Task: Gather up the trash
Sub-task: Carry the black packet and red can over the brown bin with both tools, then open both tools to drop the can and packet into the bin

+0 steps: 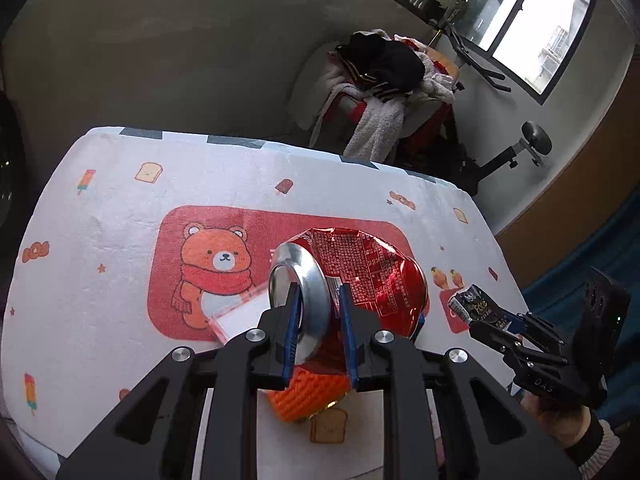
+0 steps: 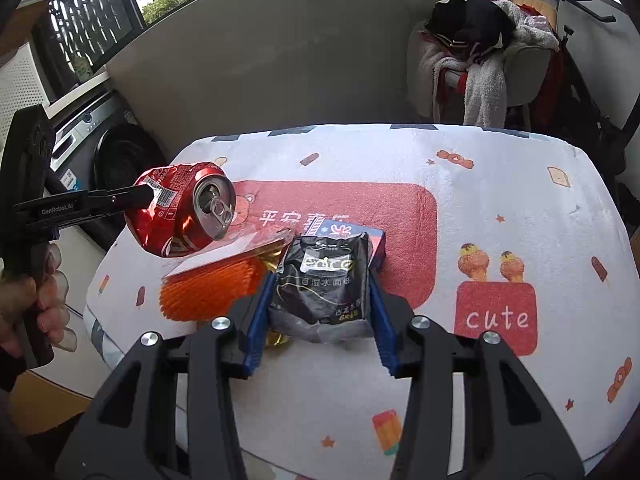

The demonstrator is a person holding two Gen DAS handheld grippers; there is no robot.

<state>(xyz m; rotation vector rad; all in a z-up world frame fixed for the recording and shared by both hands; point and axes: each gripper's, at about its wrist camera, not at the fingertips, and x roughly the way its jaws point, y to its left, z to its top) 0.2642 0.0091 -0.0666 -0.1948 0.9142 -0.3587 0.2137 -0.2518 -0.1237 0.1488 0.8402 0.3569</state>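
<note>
Crushed can point(image 1: 360, 280) in L gripper point(image 1: 318, 312), aloft

"GenRobot.AI" in white on the left gripper point(image 2: 150, 196) body. "DAS" embossed on the right gripper point(image 1: 486, 316) housing. "cute" in white on a red box printed on the tablecloth point(image 2: 496, 318); "平安" legible in its big red panel, rest covered. Black packet point(image 2: 324, 284): "可湿水面纸", brand lettering unclear. Crushed red can point(image 2: 180, 210): barcode and dense fine print, unreadable.
</note>
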